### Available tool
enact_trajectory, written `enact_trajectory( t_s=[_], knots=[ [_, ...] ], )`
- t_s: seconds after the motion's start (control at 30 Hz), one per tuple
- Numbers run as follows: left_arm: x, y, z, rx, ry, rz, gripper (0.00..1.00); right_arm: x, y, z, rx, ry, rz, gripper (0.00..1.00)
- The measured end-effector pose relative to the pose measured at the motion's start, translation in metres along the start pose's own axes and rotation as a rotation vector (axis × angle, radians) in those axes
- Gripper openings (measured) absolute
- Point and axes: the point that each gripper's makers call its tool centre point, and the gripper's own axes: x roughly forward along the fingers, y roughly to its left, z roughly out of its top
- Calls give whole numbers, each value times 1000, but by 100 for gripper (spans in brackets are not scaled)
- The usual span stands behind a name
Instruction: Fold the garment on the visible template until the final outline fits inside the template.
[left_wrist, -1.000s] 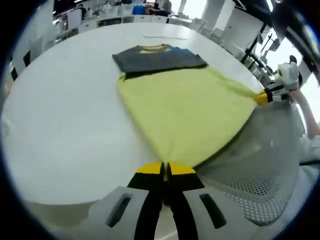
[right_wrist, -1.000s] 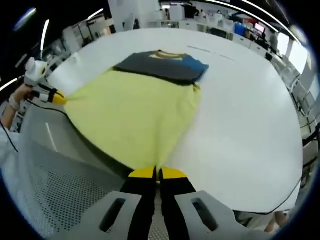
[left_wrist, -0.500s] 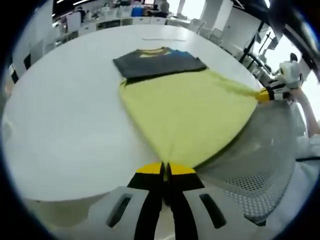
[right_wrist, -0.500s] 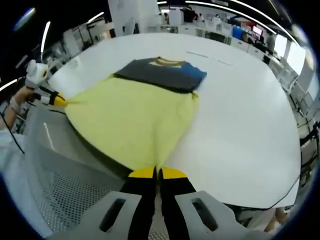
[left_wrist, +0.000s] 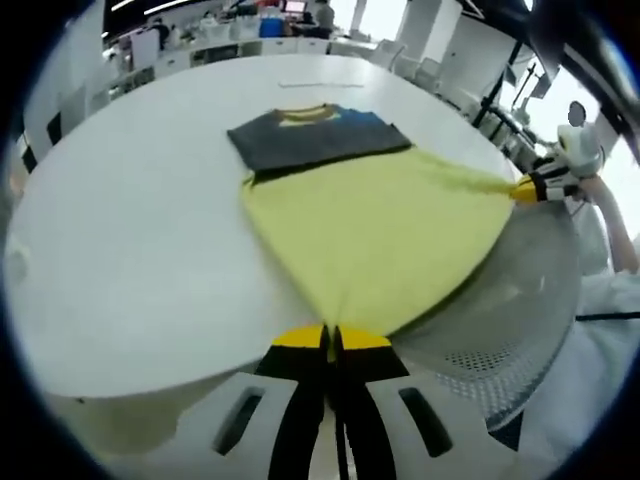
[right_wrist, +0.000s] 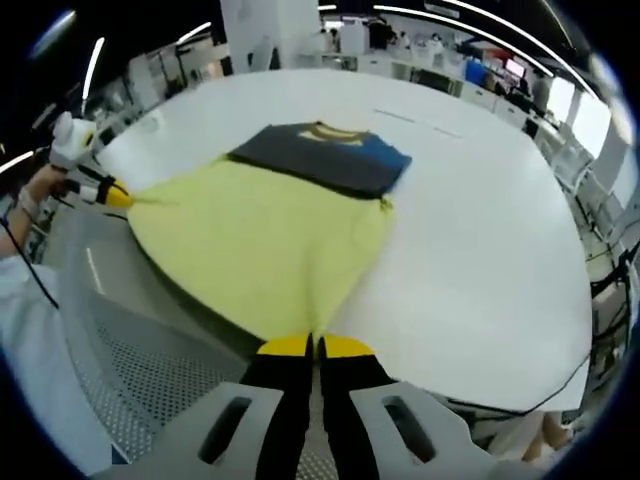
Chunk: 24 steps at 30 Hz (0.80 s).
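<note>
Compared with a second ago, more of the garment (left_wrist: 370, 225) hangs off the near edge of the white tabletop (left_wrist: 130, 230): the dark chest panel has slid nearer to that edge, and the yellow body stays stretched taut between the two grippers. The left gripper (left_wrist: 331, 338) has its jaws together, clamped on one bottom corner of the yellow hem, just past the tabletop's near edge. In the same view the right gripper (left_wrist: 527, 189) is pinched on the other bottom corner, out to the side over a grey mesh chair back (left_wrist: 500, 330), with a hand (left_wrist: 590, 185) behind it.

From the right gripper view the picture mirrors this: the right gripper (right_wrist: 314, 346) is shut on its hem corner, and the left gripper (right_wrist: 116, 195) grips the far corner, held by a hand (right_wrist: 45, 185). The garment (right_wrist: 270, 235) lies front up, its dark upper part with the collar and a blue sleeve flat on the tabletop (right_wrist: 480, 230), the yellow lower part bridging the edge to the jaws. No template outline can be made out.
</note>
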Motion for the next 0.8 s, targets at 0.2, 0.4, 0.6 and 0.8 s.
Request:
enact_trajectory(
  t_s=[0.2, 0.4, 0.6, 0.8],
  knots=[
    [-12, -3, 5, 24, -10, 10, 0, -15, 1, 8, -22, -24, -15, 3],
    [-25, -6, 17, 41, -46, 13, 0, -30, 3, 19, -47, -49, -24, 3],
    [-39, -8, 25, 78, -70, 10, 0, -42, 2, 29, -68, -81, -52, 3],
    [-50, -6, 33, 102, -95, 20, 0, -54, 5, 37, -81, -114, -65, 3]
  ],
)
